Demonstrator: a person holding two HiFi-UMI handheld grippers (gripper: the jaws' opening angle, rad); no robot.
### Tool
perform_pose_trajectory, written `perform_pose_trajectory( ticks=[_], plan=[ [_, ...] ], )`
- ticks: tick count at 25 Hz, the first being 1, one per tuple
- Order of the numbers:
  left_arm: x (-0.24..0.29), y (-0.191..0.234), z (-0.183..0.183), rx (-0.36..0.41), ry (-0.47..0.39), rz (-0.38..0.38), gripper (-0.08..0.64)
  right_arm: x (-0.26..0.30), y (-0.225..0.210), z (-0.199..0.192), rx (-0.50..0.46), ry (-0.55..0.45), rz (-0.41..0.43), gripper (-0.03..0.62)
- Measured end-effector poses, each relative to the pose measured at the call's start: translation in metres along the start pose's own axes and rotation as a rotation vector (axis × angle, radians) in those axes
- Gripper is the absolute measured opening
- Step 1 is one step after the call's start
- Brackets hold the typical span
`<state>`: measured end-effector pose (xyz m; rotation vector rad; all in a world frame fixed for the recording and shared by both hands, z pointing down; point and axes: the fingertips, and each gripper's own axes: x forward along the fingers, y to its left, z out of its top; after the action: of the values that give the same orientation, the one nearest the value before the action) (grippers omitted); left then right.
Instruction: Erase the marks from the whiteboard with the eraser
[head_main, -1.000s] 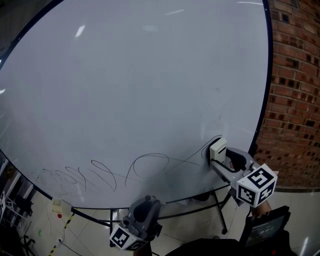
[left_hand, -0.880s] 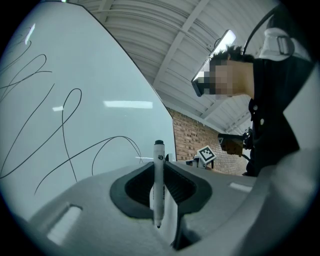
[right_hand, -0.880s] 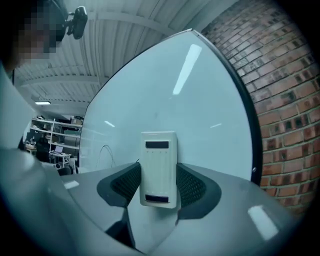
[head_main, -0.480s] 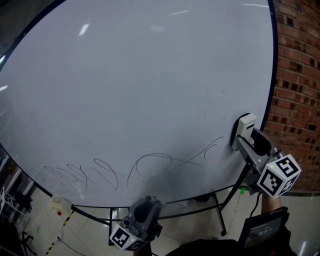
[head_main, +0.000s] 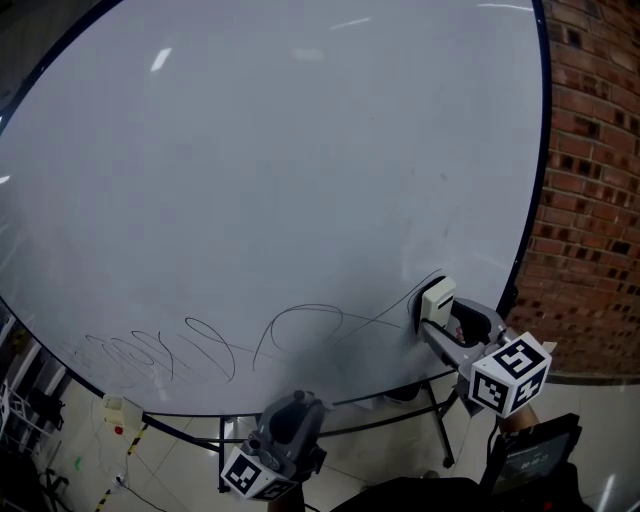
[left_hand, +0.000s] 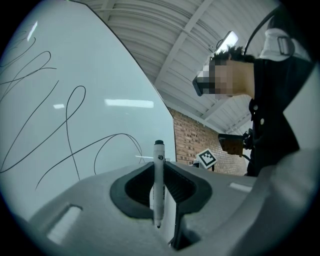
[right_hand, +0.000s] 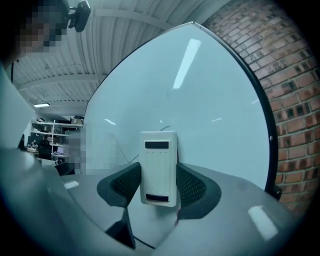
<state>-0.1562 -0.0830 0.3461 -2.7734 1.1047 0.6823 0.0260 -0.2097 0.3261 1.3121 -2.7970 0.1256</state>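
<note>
The whiteboard (head_main: 300, 150) fills the head view, with thin black scribbled marks (head_main: 300, 335) running along its lower part. My right gripper (head_main: 432, 312) is shut on a white eraser (head_main: 437, 298), pressed to the board at the right end of the marks. The same eraser (right_hand: 159, 167) stands upright between the dark jaw pads in the right gripper view. My left gripper (head_main: 290, 415) hangs below the board's lower edge, shut on a white marker (left_hand: 158, 182) with a black cap. Looping marks (left_hand: 70, 135) show on the board in the left gripper view.
A brick wall (head_main: 590, 180) stands right of the board. The board's dark stand legs (head_main: 440, 430) reach down to a tiled floor (head_main: 180, 460). Shelving (head_main: 25, 400) sits at the lower left. A person's dark sleeve (left_hand: 280, 100) fills the right of the left gripper view.
My right gripper carried the eraser up and right along the board half a second ago, then came back down and left to the end of the marks. The left gripper stayed still.
</note>
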Motion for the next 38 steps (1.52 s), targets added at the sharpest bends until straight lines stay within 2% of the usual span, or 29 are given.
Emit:
perform_pose_trajectory(
  ticks=[4, 7, 9, 15, 20, 25, 34, 38],
  plan=[
    [-0.003, -0.001, -0.001, -0.019, 0.003, -0.011, 0.061, 0.003, 0.005, -0.04, 0.068, 0.046, 0.042, 0.225],
    [-0.008, -0.001, 0.0, -0.034, -0.002, -0.022, 0.061, -0.008, 0.011, -0.049, 0.164, -0.012, 0.091, 0.225],
    [-0.012, -0.001, -0.002, -0.048, 0.001, -0.032, 0.061, -0.02, 0.018, -0.046, 0.193, -0.064, 0.117, 0.225],
    [-0.019, -0.006, -0.006, -0.082, 0.014, -0.067, 0.061, -0.05, 0.053, -0.047, 0.211, -0.161, 0.21, 0.225],
    [-0.019, -0.018, -0.004, -0.072, 0.016, -0.085, 0.061, -0.064, 0.073, -0.063, 0.211, -0.157, 0.247, 0.225],
    [-0.011, -0.049, -0.004, -0.066, 0.017, -0.095, 0.061, -0.09, 0.076, -0.067, 0.215, -0.174, 0.278, 0.225],
    [-0.008, -0.103, -0.023, -0.05, 0.097, -0.078, 0.061, -0.139, 0.083, -0.077, 0.237, -0.181, 0.342, 0.225],
    [-0.008, -0.115, -0.018, -0.035, 0.08, -0.086, 0.061, -0.144, 0.088, -0.084, 0.244, -0.169, 0.346, 0.225]
  ],
)
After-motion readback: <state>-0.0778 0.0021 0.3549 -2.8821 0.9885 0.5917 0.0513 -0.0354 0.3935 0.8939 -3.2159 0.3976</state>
